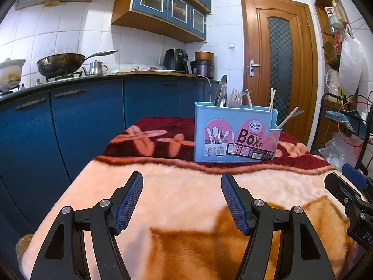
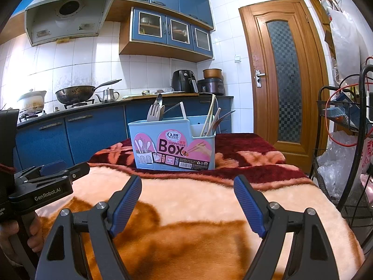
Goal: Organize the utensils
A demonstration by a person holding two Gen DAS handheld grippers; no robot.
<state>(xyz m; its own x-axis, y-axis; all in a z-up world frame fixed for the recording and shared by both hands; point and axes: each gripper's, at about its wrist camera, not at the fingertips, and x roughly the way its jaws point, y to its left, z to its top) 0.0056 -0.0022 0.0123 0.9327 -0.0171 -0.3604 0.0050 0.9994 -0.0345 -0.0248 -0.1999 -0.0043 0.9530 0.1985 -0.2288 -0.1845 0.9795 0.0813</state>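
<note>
A light-blue utensil box (image 1: 235, 137) (image 2: 173, 145) with pink "Box" labels stands upright on the far part of the blanket-covered table. A wooden fork (image 1: 234, 98) (image 2: 153, 112), a metal spoon (image 1: 221, 93) and chopsticks (image 1: 271, 99) (image 2: 209, 114) stick up out of it. My left gripper (image 1: 181, 177) hovers open over the pink blanket, well short of the box, nothing between its blue pads. My right gripper (image 2: 187, 180) is likewise open and empty, also short of the box. In the left wrist view the right gripper shows at the right edge.
The pink, orange and dark-red plush blanket (image 1: 186, 198) (image 2: 198, 210) covers the table. Blue kitchen cabinets (image 1: 81, 121) with a wok (image 1: 60, 64) run along the left. A wire rack (image 2: 345, 140) with bags stands right; a wooden door (image 1: 277, 70) lies behind.
</note>
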